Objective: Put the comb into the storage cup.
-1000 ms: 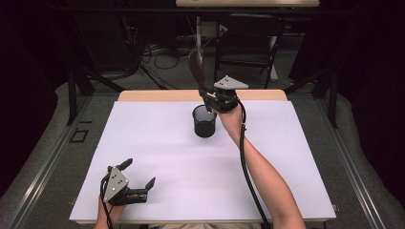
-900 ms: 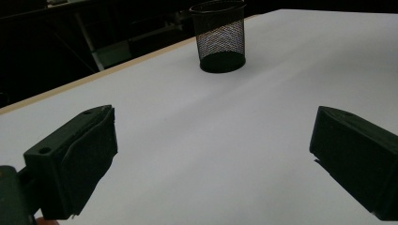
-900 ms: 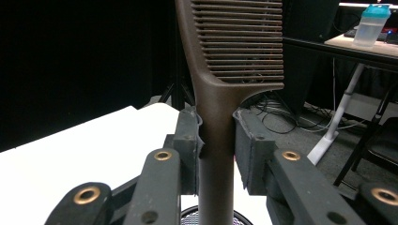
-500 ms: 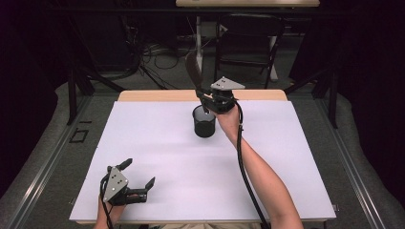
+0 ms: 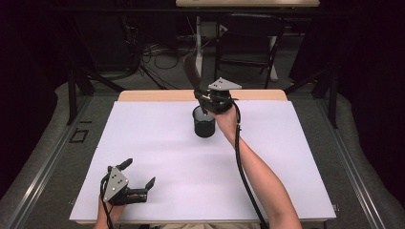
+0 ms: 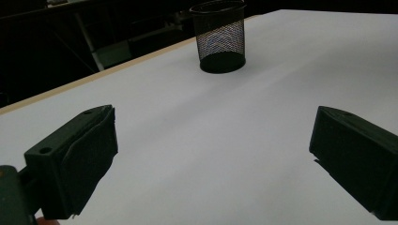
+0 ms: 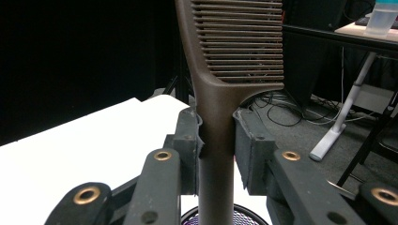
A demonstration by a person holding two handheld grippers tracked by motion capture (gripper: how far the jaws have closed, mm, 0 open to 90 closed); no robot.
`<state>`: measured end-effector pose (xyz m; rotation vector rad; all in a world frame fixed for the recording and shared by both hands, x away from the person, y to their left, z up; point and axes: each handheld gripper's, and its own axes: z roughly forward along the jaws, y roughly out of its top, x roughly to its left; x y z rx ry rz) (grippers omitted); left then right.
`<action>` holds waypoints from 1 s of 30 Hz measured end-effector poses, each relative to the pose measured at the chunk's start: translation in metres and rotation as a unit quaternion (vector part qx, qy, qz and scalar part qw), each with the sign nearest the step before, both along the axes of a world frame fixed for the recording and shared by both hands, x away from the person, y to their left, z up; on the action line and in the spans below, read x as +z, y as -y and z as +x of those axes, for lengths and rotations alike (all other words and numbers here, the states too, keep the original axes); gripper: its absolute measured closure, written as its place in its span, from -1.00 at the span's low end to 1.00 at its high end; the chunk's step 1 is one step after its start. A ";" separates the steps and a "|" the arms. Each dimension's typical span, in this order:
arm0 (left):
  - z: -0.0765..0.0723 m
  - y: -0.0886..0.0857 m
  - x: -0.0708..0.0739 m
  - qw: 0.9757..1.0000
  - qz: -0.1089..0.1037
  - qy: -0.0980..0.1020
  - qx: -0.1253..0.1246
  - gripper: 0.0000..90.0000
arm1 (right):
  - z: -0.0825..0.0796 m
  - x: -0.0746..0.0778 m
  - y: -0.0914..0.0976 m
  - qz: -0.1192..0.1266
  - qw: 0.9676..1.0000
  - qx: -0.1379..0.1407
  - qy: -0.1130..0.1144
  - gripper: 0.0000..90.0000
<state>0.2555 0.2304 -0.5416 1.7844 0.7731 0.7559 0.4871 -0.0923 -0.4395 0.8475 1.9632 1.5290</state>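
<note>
- Brown plastic comb (image 7: 220, 93) stood upright in the right gripper (image 7: 217, 150), handle pointing down and teeth at 12 o'clock, probably so the handle could go into the cup first.
- Both pads pressed on the handle just under the teeth; the jaws were nearly closed, a firm pinch.
- The handle's lower end hung over the mouth of the mesh cup (image 5: 204, 122), whose rim showed under the jaws in the right gripper view. Whether the tip was inside the rim I could not tell.
- From the high view, the cup sat toward 12 o'clock on the white table (image 5: 157, 143), near the far edge, with the right gripper above it at about 1 o'clock.
- The left gripper (image 5: 138, 183) rested at 7 o'clock by the near edge, well apart from the cup, jaws wide and empty, likely parked clear of the work.
- I judged the comb was about to be lowered into the cup.
</note>
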 end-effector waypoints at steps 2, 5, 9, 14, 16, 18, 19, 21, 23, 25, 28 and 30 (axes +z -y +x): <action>0.000 0.000 0.000 1.000 0.001 0.000 0.000 -0.97 | 0.000 -0.001 0.000 -0.001 1.000 0.000 -0.002 0.61; 0.000 0.000 0.000 1.000 0.000 0.001 0.000 -0.97 | 0.001 -0.001 -0.001 -0.003 1.000 0.002 -0.006 0.61; 0.001 0.000 0.000 1.000 0.000 -0.001 -0.001 -0.97 | 0.003 -0.003 -0.002 -0.008 1.000 0.002 -0.007 0.61; 0.000 0.000 0.000 1.000 -0.001 0.000 0.000 -0.97 | 0.004 -0.007 -0.003 -0.010 1.000 0.002 -0.013 0.61; 0.000 0.000 0.000 1.000 0.000 -0.001 0.000 -0.96 | 0.004 -0.008 -0.003 -0.010 1.000 0.001 -0.016 0.61; 0.000 0.000 0.000 1.000 0.000 -0.001 0.000 -0.96 | 0.005 -0.009 -0.003 -0.009 1.000 0.002 -0.017 0.61; 0.001 0.000 0.000 1.000 0.000 -0.001 -0.001 -0.96 | 0.005 -0.010 -0.004 -0.010 1.000 0.001 -0.019 0.61; 0.000 -0.001 0.000 1.000 0.000 -0.001 -0.001 -0.96 | 0.006 -0.011 -0.003 -0.010 1.000 0.002 -0.019 0.61; 0.000 0.000 0.000 1.000 -0.002 -0.001 -0.001 -0.96 | 0.006 -0.013 -0.003 -0.010 1.000 0.001 -0.022 0.61; 0.000 0.000 0.000 1.000 0.000 -0.001 -0.001 -0.96 | 0.006 -0.015 -0.003 -0.012 1.000 0.002 -0.024 0.61; 0.000 -0.001 0.000 1.000 -0.001 0.000 -0.001 -0.96 | 0.006 -0.018 -0.003 -0.014 1.000 0.003 -0.027 0.61; 0.000 -0.001 0.000 1.000 0.000 -0.001 0.001 -0.96 | 0.007 -0.020 -0.004 -0.015 0.999 0.002 -0.030 0.61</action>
